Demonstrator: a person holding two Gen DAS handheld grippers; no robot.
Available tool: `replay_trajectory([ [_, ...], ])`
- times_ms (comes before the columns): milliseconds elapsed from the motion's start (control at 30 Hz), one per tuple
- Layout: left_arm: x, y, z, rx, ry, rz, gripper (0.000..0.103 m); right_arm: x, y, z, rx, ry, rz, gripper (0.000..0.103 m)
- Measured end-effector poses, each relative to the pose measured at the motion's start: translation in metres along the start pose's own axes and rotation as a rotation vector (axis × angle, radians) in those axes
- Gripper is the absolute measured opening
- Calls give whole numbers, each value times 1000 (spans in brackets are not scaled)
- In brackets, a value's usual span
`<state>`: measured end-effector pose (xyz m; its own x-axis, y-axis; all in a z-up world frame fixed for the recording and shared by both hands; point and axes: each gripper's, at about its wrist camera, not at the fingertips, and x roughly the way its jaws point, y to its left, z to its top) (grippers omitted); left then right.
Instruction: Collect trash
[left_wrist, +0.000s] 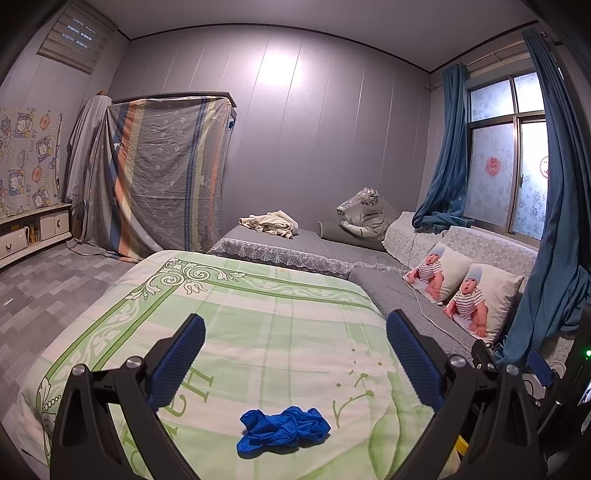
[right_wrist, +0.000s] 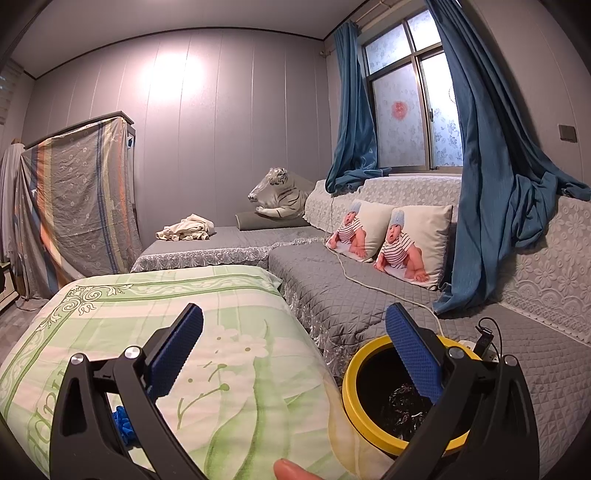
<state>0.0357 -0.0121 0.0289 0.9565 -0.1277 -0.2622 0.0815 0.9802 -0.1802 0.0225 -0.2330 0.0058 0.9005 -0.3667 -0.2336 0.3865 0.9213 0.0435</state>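
We see both tools empty. The left gripper (left_wrist: 295, 354) has its jaws spread wide, nothing between them, hovering over the green floral cover (left_wrist: 258, 314). The right gripper (right_wrist: 293, 347) is spread wide too, sitting above the cover's right edge.

The trash is a crumpled blue glove (left_wrist: 283, 431). It lies on the cover, near the cover's front edge, below and between the left fingers but not touching them. From the right wrist view only a scrap of that glove (right_wrist: 123, 424) shows, behind the left finger.

The yellow-rimmed bin (right_wrist: 354, 398) stands just off the cover's right edge, black liner inside with something dark in it.

Risks, as we judge them:
- The cover is soft and loose, so closing low likely pinches cloth with the glove and drags the cover.
- The glove is thin and limp; a shallow pinch may catch one fold and let it slip out on the carry.
- The right gripper sits between cover and bin, so the tools could collide on the transfer.
- A fingertip (right_wrist: 291, 470) shows at the frame's bottom edge, close to the mechanism.
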Motion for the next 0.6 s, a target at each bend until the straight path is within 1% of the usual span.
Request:
replay_trajectory([
  [467, 6, 3, -1, -4, 19, -7, 95, 3, 0, -2, -1, 15, -4, 95],
  [600, 9, 4, -2, -8, 29, 4, 95, 5, 0, -3, 1, 21, -6, 95],
])
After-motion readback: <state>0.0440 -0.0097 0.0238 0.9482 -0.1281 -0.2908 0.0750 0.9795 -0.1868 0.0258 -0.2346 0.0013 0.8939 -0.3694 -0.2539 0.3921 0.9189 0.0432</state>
